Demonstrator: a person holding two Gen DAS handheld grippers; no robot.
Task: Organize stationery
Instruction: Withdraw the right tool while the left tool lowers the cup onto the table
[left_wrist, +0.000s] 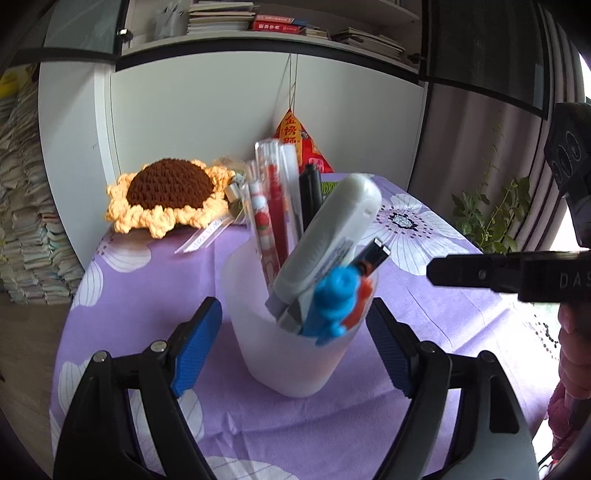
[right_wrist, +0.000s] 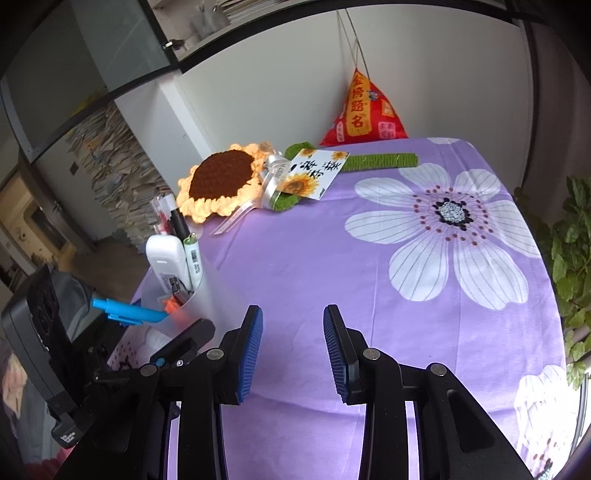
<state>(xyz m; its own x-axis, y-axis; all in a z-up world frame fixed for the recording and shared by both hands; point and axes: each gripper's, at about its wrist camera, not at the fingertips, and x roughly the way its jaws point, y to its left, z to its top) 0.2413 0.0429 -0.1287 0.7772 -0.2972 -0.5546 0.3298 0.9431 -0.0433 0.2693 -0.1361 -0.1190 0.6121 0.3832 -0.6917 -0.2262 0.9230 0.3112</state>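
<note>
A translucent white pen cup (left_wrist: 295, 354) stands on the purple flowered cloth (left_wrist: 147, 280). It holds a white case (left_wrist: 332, 236), red and black pens (left_wrist: 277, 206), a blue pen (left_wrist: 332, 306) and an orange item. My left gripper (left_wrist: 295, 339) is open, its blue pads either side of the cup and apart from it. My right gripper (right_wrist: 293, 343) is open and empty over bare cloth, right of the cup (right_wrist: 199, 291). One right finger (left_wrist: 480, 273) shows in the left wrist view.
A crocheted sunflower (right_wrist: 221, 177) with a green stem and a card lies at the back. A red pyramid bag (right_wrist: 364, 110) leans on the wall. A potted plant (right_wrist: 572, 258) stands off the table's right edge. Shelves with books hang above.
</note>
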